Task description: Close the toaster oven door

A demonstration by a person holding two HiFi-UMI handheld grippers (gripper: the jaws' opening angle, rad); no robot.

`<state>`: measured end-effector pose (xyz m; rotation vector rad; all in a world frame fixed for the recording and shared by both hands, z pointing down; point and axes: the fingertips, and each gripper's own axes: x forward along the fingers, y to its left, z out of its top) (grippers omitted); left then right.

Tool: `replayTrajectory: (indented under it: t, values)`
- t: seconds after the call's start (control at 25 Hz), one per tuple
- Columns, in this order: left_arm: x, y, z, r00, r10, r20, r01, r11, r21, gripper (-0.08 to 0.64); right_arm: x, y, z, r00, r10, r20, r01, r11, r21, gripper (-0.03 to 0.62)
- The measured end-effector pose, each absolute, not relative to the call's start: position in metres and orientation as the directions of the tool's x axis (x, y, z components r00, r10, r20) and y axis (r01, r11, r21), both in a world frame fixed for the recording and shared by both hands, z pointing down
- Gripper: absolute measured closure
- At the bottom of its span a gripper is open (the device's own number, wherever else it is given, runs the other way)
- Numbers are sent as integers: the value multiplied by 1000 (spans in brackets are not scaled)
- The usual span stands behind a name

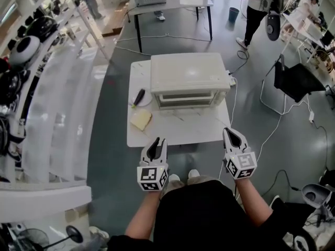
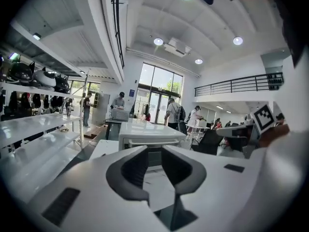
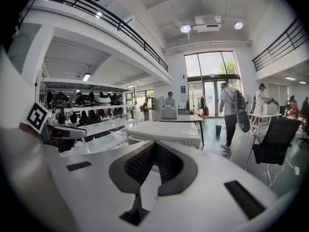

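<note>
White toaster oven (image 1: 188, 77) is sitting toward the far side of the table (image 1: 172, 130), its door (image 1: 186, 99) looking upright against the front, so I'm judging the closing done. I'm holding the left gripper (image 1: 156, 141) and right gripper (image 1: 229, 132) back past the table's near edge to stay clear of it. Left fingers are standing partly apart on nothing, right fingers resting together, empty.

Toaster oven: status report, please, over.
Left gripper open, right gripper shut, both empty. Toaster oven door looks closed. Nothing blocking its front.
</note>
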<state>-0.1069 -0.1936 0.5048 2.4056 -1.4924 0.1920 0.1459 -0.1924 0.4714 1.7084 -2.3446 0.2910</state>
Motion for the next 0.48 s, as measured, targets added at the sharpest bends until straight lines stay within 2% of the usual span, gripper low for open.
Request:
replayTrajectory:
  t: [0.16,0.48]
  values:
    - [-123,-184,492,432,-872,229,-899,-398,181,530,151,-186,471,-300,-906,299,-950,311,-10,571]
    - [-129,-188,481,408,-893,190,-904,-366,220,541,147,-182,458,-299,-916,268,-950,312,9,571]
